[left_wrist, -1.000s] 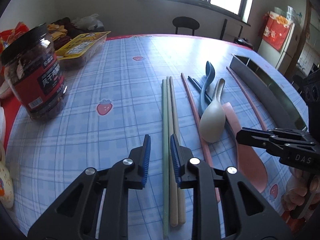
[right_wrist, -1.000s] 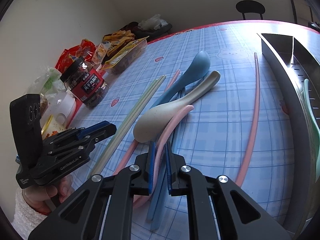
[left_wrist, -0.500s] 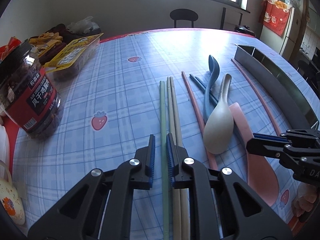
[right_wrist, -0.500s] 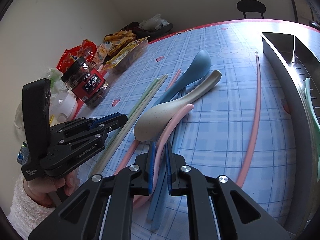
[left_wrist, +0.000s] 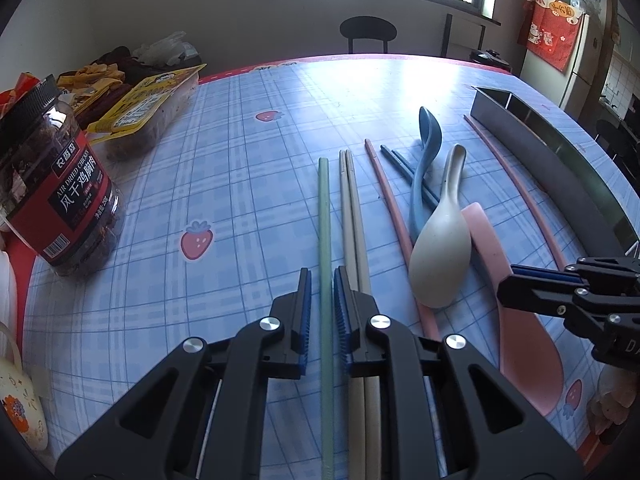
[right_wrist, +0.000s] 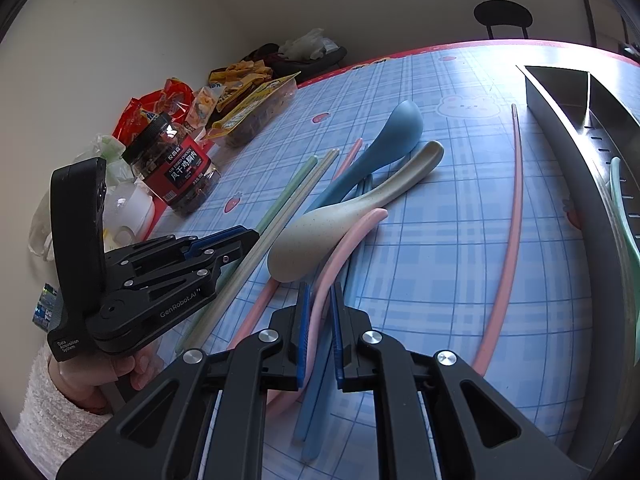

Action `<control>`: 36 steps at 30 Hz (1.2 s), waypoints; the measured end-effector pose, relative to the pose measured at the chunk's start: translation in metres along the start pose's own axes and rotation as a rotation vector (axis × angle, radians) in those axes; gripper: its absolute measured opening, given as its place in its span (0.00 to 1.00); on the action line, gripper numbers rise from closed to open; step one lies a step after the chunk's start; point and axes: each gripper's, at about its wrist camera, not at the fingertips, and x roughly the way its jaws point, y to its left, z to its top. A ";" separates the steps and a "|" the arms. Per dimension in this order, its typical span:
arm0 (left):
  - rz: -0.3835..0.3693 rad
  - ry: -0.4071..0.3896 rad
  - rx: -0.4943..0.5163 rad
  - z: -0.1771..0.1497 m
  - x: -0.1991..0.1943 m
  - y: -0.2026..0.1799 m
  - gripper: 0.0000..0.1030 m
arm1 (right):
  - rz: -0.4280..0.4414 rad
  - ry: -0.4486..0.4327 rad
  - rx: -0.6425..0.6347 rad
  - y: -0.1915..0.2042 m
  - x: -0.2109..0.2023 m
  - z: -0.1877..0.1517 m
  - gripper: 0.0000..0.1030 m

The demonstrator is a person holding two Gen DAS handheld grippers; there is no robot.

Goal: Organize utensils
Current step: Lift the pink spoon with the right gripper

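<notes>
While the left gripper [left_wrist: 321, 312] sits low at the bottom centre of its own view, its blue pads stand just either side of the green chopstick [left_wrist: 325, 224], which runs straight up the frame between them; the gap looks nearly gone, yet whether the pads actually press on the stick cannot be told. Just right of it lie two beige chopsticks [left_wrist: 352, 200] side by side, passing under the right finger. Further right a pink chopstick [left_wrist: 386, 184] slants up the checked table [left_wrist: 240, 152], then two dark blue chopsticks [left_wrist: 404, 168] crossed by a blue spoon [left_wrist: 426, 148]. A beige spoon [left_wrist: 440, 248] rests bowl-down over the pink spoon [left_wrist: 520, 344], whose broad end reaches the lower right. A second pink chopstick [left_wrist: 516, 192] lies along the steel tray [left_wrist: 552, 152] at the right edge.

In the right wrist view the right gripper [right_wrist: 320, 320] at bottom centre has its fingers closed on the pink spoon's handle [right_wrist: 344, 248], which curves up and right from between the pads. A green spoon [right_wrist: 624, 216] lies inside the tray at the far right. At the left of that view a hand [right_wrist: 108, 372] in a white sleeve [right_wrist: 52, 408] holds the left gripper. A jar [left_wrist: 52, 184] and snack packs [left_wrist: 148, 100] fill the upper left of the table
</notes>
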 end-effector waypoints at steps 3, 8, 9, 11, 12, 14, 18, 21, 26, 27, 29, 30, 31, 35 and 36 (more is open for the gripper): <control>0.004 -0.001 0.008 0.000 0.000 -0.002 0.15 | 0.001 -0.001 0.000 0.000 0.000 0.000 0.10; 0.000 -0.004 -0.019 -0.002 -0.002 0.002 0.10 | 0.020 -0.004 -0.007 0.001 0.000 -0.001 0.09; -0.007 -0.004 -0.027 -0.002 -0.003 0.003 0.10 | 0.020 -0.008 -0.013 0.003 0.000 -0.001 0.09; -0.014 -0.006 -0.040 -0.003 -0.004 0.005 0.10 | 0.021 -0.016 -0.026 0.004 -0.002 -0.001 0.08; -0.012 -0.007 -0.044 -0.003 -0.004 0.005 0.10 | 0.022 -0.020 -0.033 0.006 -0.002 -0.001 0.08; -0.004 -0.011 -0.050 -0.003 -0.005 0.006 0.10 | 0.025 -0.029 -0.043 0.007 -0.004 -0.002 0.07; 0.004 -0.033 -0.064 -0.005 -0.009 0.009 0.10 | 0.034 -0.050 -0.047 0.007 -0.008 -0.002 0.07; 0.009 -0.047 -0.075 -0.005 -0.013 0.011 0.10 | 0.041 -0.053 -0.041 0.004 -0.010 -0.002 0.07; 0.003 -0.081 -0.100 -0.007 -0.020 0.016 0.10 | 0.053 -0.060 -0.048 0.003 -0.013 -0.004 0.06; -0.001 -0.084 -0.107 -0.007 -0.021 0.017 0.10 | 0.055 -0.061 -0.048 0.004 -0.013 -0.004 0.06; -0.010 -0.085 -0.120 -0.007 -0.021 0.020 0.10 | 0.061 -0.061 -0.047 0.004 -0.013 -0.004 0.06; -0.017 -0.084 -0.125 -0.007 -0.021 0.021 0.10 | 0.065 -0.061 -0.044 0.003 -0.014 -0.004 0.06; -0.026 -0.082 -0.131 -0.007 -0.020 0.022 0.10 | 0.067 -0.061 -0.041 0.003 -0.014 -0.004 0.06; -0.034 -0.069 -0.140 -0.008 -0.018 0.024 0.10 | 0.079 -0.072 -0.029 0.000 -0.016 -0.004 0.06; -0.039 -0.065 -0.140 -0.008 -0.017 0.023 0.10 | 0.082 -0.076 -0.027 0.000 -0.017 -0.004 0.06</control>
